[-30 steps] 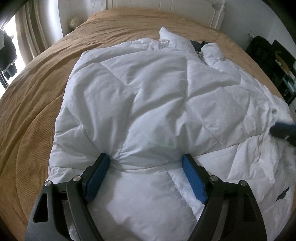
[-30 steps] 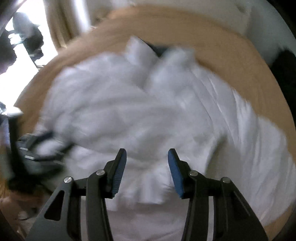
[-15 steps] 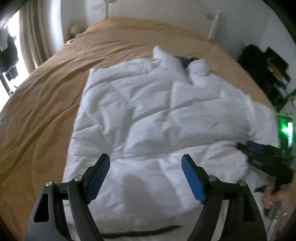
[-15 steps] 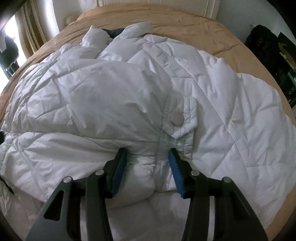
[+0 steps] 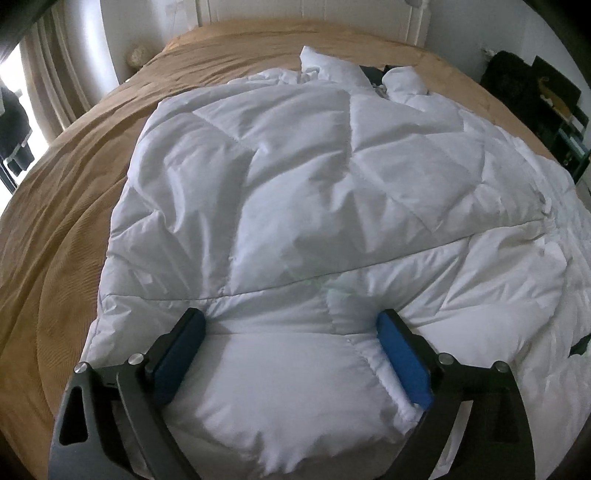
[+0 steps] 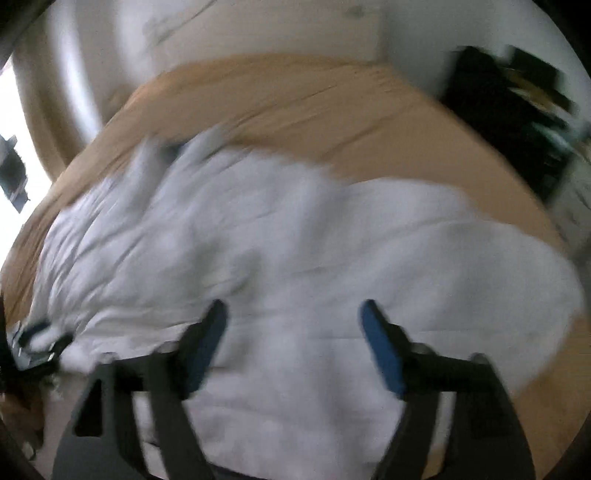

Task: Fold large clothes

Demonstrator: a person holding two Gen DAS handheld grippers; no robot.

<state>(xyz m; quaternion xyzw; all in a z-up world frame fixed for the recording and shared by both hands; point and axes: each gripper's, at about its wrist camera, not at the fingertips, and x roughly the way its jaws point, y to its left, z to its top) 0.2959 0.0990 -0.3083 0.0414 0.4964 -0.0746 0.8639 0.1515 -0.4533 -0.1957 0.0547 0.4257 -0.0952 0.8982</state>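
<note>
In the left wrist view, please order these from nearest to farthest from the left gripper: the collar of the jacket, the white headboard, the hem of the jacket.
1. hem of the jacket, between the left gripper fingers.
2. collar, at the far end.
3. white headboard, behind the bed.

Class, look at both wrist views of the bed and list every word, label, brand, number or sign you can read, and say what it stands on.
None can be read.
White quilted puffer jacket: no print, tag or logo shows.
Tan ribbed bedspread: plain.
Dark shelf clutter by the wall: any lettering is too small to read.
Right wrist view: motion-blurred, so nothing is legible there.
</note>
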